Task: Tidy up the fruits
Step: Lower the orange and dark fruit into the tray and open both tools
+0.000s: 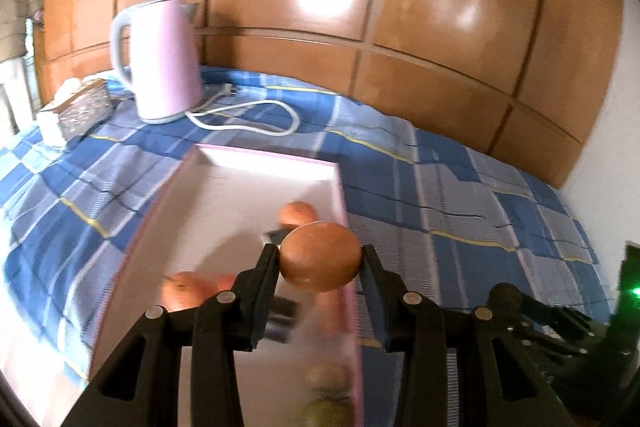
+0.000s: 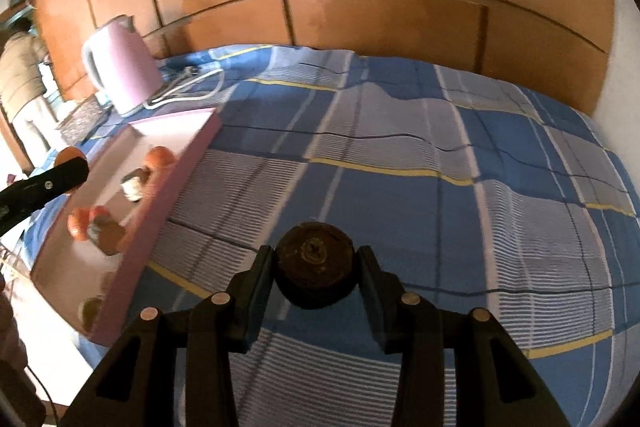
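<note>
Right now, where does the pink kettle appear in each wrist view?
Left wrist: pink kettle upper left, on the checked cloth behind the pink tray.
Right wrist: pink kettle far left, upper half, beyond the tray's far end.
Shared landmark: its white cord.

In the left wrist view, the near end of the pink tray (image 1: pixel 256 167) smears into blur at six o'clock, and a greenish fruit (image 1: pixel 326 409) there is too soft to name. The left tool (image 1: pixel 320 259) covers part of the orange fruit (image 1: pixel 298 213) behind it. A dark item (image 1: pixel 282 319) under the tool is unreadable. In the right wrist view, a person (image 2: pixel 22 83) at nine o'clock is cut by the edge, and the small things in the tray (image 2: pixel 132 187) stay unclear.
</note>
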Available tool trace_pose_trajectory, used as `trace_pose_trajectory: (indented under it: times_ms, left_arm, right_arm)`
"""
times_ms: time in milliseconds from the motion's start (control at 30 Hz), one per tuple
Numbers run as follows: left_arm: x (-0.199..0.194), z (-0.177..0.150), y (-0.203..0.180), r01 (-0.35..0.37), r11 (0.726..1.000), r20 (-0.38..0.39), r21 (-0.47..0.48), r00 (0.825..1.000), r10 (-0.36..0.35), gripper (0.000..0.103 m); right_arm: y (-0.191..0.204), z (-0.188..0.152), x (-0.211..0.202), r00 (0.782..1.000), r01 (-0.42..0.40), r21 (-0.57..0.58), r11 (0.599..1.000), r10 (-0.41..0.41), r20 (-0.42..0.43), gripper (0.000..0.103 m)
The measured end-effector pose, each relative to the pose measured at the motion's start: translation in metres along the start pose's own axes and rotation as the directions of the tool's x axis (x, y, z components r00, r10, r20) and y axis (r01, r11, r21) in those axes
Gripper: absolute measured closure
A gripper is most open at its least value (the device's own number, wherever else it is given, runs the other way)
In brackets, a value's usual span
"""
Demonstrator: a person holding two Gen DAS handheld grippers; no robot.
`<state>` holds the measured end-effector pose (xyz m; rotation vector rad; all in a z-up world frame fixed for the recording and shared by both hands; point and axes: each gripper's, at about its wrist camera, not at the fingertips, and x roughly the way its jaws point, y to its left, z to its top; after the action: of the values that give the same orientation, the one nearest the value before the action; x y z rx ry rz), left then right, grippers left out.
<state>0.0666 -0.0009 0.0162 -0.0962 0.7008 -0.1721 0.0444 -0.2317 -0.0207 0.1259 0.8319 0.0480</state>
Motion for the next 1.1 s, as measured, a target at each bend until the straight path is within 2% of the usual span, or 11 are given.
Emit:
trace_pose_trajectory:
  times_ms: [267,667,900,1100]
  left_arm:
    - [-0.007,-0.005,0.043,-0.072,0.996,0.002,-0.056,0.997,0.072,0.062]
    - [-0.026,-0.011,0.092,-0.126,0.982,0.011,-0.139,0.992,0.129,0.062]
    - [-0.023,0.0,0.094,-0.126,0.982,0.02,-0.144,0.991,0.13,0.062]
    - [-0.011,0.011,0.084,-0.136,0.985,0.014,-0.104,0.99,0.138,0.062]
  right_arm:
    - [0.042,0.005,0.0,0.995,-0.097,-0.1,0.99,0.097,-0.01,0.061]
    - [0.113,0.024,0.002,0.971,-0.24,-0.247,0.939,0.235,-0.05,0.061]
    - [0.136,0.035,0.006,0.959,-0.282,-0.268,0.921,0.274,-0.067,0.061]
    - [0.142,0.031,0.004,0.953,-0.303,-0.253,0.919,0.296,-0.064,0.061]
